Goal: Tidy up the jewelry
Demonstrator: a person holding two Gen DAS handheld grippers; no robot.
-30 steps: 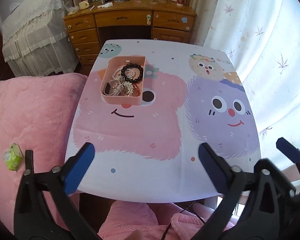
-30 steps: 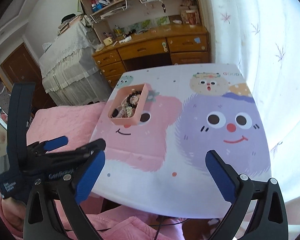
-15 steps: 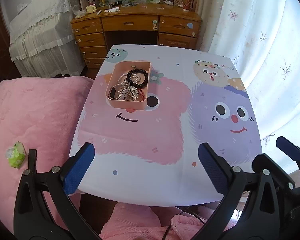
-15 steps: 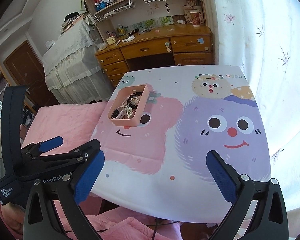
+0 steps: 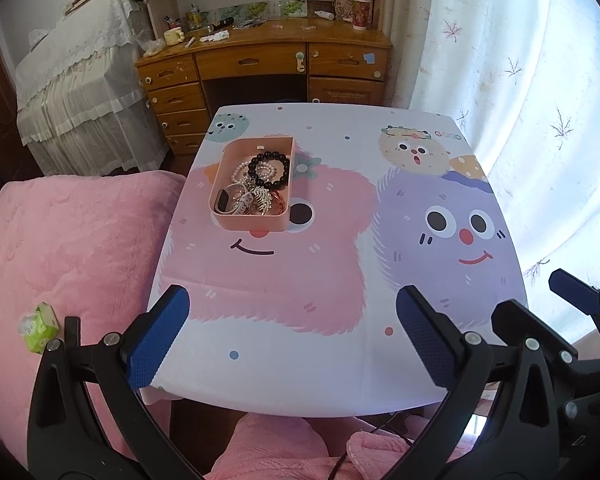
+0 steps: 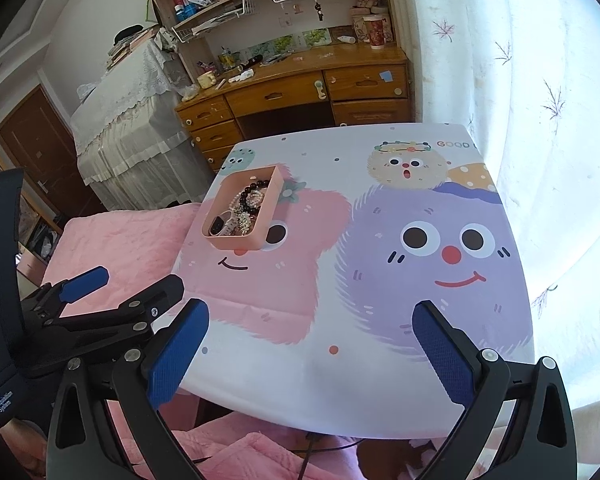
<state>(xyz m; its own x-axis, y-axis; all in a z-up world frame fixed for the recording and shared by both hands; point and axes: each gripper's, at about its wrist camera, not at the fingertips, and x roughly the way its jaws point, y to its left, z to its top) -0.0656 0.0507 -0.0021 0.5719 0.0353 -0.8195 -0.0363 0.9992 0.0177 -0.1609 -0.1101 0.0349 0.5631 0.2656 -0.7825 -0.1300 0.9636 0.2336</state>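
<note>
Jewelry fills a pink tray (image 5: 256, 222) on our cartoon-print table (image 5: 340, 280), seen from the left wrist camera at about 11 o'clock from the left gripper (image 5: 292, 336). We hold that gripper low over the near table edge, its blue-padded fingers (image 5: 158, 336) spread wide and holding nothing. A black bead bracelet (image 5: 269, 170) lies toward the tray's far end over a pearl strand (image 5: 242, 170); a white smartwatch (image 5: 230, 200) and a silver leaf brooch (image 5: 262, 199) crowd the near end. A green tissue pack (image 5: 39, 327) rests on the pink blanket (image 5: 68, 248) at 9 o'clock.

From the right wrist camera, our right gripper (image 6: 310, 354) also hangs wide and empty over the near edge, the tray (image 6: 238, 244) at 11 o'clock, well apart. A wooden desk (image 6: 300, 92) stands at 12 o'clock beyond the table.
</note>
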